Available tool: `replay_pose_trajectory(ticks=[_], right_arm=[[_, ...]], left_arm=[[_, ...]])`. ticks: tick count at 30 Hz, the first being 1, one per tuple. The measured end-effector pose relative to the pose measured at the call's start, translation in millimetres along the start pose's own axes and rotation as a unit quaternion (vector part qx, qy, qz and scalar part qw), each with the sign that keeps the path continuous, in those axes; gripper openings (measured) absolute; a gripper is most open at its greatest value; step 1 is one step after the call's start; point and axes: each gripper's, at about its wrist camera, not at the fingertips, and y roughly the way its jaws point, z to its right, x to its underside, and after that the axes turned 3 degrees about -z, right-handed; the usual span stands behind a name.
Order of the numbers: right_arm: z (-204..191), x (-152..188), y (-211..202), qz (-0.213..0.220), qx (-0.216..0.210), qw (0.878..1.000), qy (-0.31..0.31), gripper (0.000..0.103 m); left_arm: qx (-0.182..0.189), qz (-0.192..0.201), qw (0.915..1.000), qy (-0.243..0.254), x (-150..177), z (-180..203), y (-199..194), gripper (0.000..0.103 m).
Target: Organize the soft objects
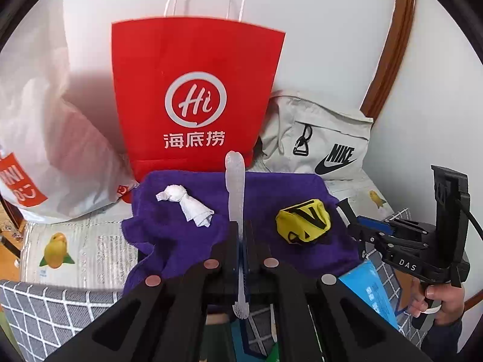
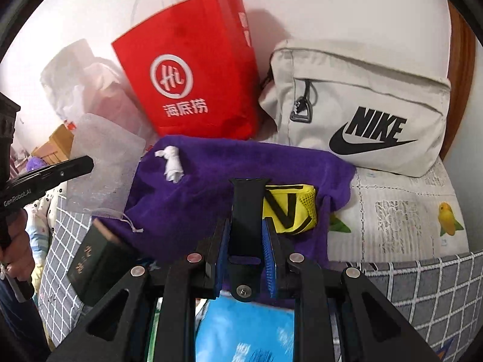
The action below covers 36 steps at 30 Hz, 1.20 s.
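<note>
A purple towel (image 1: 187,235) lies spread on the bed. On it rest a white knotted cloth (image 1: 188,203) and a yellow mesh pouch (image 1: 303,221) with black stripes. My left gripper (image 1: 240,226) is shut on a translucent drawstring pouch (image 1: 235,187), seen edge-on here. In the right wrist view that pouch (image 2: 102,166) hangs flat at the left, over the towel's (image 2: 196,199) left edge. My right gripper (image 2: 246,223) is shut on a black strap (image 2: 246,208) that stands up between its blue pads (image 2: 268,256), just in front of the yellow pouch (image 2: 289,208).
A red paper bag (image 1: 196,96), a white plastic bag (image 1: 45,138) and a grey Nike bag (image 2: 362,108) stand against the wall behind the towel. A dark book (image 2: 93,268) and a blue packet (image 2: 244,328) lie near the front. A checked blanket (image 2: 422,295) covers the near edge.
</note>
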Motion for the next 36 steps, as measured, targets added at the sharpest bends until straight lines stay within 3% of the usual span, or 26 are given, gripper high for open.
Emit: replay_pose_trajectory(ticks=[17, 26, 33, 35, 36], right_arm=[[27, 0, 62, -0.081, 0.017, 0.997, -0.004, 0.022], [30, 0, 77, -0.106, 0.019, 0.994, -0.011, 0.023], [31, -4, 84, -0.118, 0.015, 0.993, -0.007, 0.023], [31, -4, 81, -0.114, 0.011, 0.993, -0.006, 0.027], [32, -4, 80, -0.112, 0.009, 0.994, -0.005, 0.030]], left_arm=[[0.006, -0.058, 0.9983, -0.007, -3, -17, 69, 0.003], [-0.051, -0.106, 0.9931, -0.009, 5, -37, 103, 0.003], [-0.072, -0.116, 0.9906, 0.011, 0, -36, 113, 0.003], [-0.084, -0.118, 0.9893, 0.021, -2, -33, 114, 0.010], [-0.088, -0.118, 0.9887, 0.027, -3, -31, 113, 0.020]])
